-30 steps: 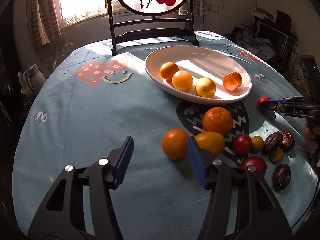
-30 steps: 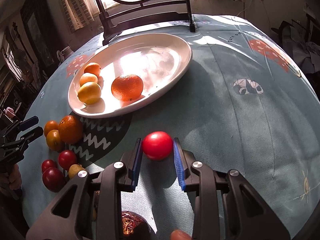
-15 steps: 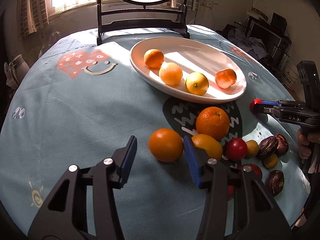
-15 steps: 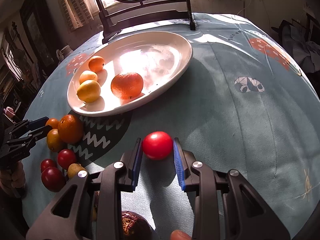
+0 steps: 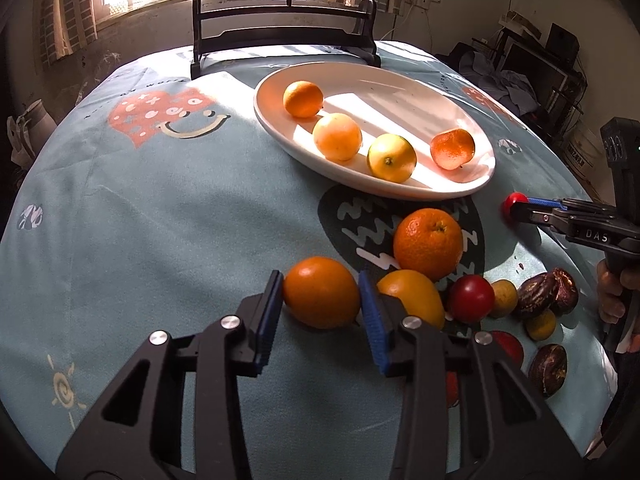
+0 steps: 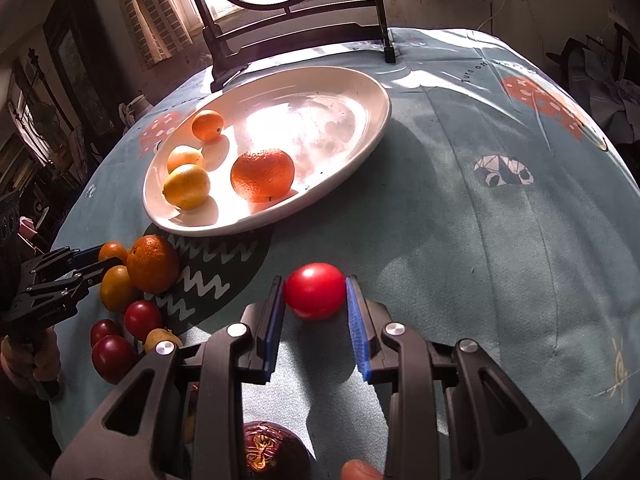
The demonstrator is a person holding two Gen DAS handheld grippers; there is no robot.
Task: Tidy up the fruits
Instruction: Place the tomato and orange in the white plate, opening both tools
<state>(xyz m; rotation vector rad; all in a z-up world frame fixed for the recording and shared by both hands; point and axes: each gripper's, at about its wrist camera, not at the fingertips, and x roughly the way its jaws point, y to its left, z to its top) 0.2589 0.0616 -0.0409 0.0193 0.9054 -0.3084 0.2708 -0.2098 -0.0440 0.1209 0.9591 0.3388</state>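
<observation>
Our left gripper point(image 5: 321, 312) has just been closing onto an orange point(image 5: 321, 292) between its fingers; our right gripper point(image 6: 316, 312) pinches a red fruit point(image 6: 315, 290), the white plate point(image 6: 372, 128) ahead awaiting both.

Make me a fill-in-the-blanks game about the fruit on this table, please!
1. The white plate holds ____ fruits.
2. The right gripper is shut on a small ____ fruit.
3. The left gripper, which has just been closing, has an ____ between its fingers.

Missing words: four; red; orange
</observation>
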